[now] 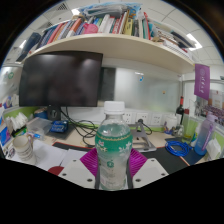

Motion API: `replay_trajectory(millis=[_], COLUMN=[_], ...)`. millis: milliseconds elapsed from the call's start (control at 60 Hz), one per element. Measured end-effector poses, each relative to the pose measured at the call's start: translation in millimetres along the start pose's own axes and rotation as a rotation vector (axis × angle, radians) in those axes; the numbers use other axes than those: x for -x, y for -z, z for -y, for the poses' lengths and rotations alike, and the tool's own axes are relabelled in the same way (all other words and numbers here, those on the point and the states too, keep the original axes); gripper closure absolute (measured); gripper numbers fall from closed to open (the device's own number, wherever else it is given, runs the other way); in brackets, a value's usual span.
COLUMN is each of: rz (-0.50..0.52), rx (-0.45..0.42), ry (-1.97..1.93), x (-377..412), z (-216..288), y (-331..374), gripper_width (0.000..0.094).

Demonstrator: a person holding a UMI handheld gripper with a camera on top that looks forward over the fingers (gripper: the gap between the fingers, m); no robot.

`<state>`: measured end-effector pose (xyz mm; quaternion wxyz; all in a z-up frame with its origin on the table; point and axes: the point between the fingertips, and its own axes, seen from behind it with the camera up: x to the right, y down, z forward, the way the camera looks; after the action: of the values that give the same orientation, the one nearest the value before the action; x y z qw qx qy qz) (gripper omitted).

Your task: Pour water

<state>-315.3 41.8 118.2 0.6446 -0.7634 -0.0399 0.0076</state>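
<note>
A clear plastic water bottle (113, 148) with a white cap and a green label stands upright between my fingers. My gripper (112, 163) is shut on the bottle, with a magenta pad (90, 160) pressed against each side of it. The bottle is held above the desk (70, 152). A white cup (23, 146) stands on the desk off to the left of the fingers.
A dark monitor (62, 78) stands beyond on the left. A shelf of books (110, 35) runs overhead. A blue cable coil (183, 150) lies on the right. Small boxes and clutter line the back of the desk.
</note>
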Motion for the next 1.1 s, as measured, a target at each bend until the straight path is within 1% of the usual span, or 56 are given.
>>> replay_trajectory(millis=[67, 83, 100, 200, 300, 350, 450, 517, 583, 650, 767, 900, 967, 1100], rz=[0.004, 0.005, 0.001, -0.011, -0.008, 0.021, 0.074, 0.117, 0.148, 0.157, 0.158, 0.108, 0.095, 0.074], rx=[-0.006, -0.008, -0.007, 0.020, 0.019, 0.013, 0.061, 0.069, 0.054, 0.052, 0.046, 0.062, 0.038, 0.026], ry=[0.044, 0.053, 0.059, 0.117, 0.276, 0.386, 0.700, 0.894, 1.049, 1.212, 1.446, 1.674, 1.753, 1.903], x=[4, 6, 6, 15, 32, 53, 92, 117, 139, 154, 173, 175, 182, 192], z=[2, 3, 3, 3, 24, 35, 35, 34, 38, 39, 40, 41, 47, 50], y=[-1, -2, -2, -6, 3, 8, 10, 11, 15, 17, 13, 2, 0, -5], gripper_width=[0.0579, 0.0625, 0.0631, 0.0640, 0.0640, 0.0643, 0.0641, 0.0642, 0.0642, 0.0642, 0.0642, 0.0642, 0.0642, 0.0643])
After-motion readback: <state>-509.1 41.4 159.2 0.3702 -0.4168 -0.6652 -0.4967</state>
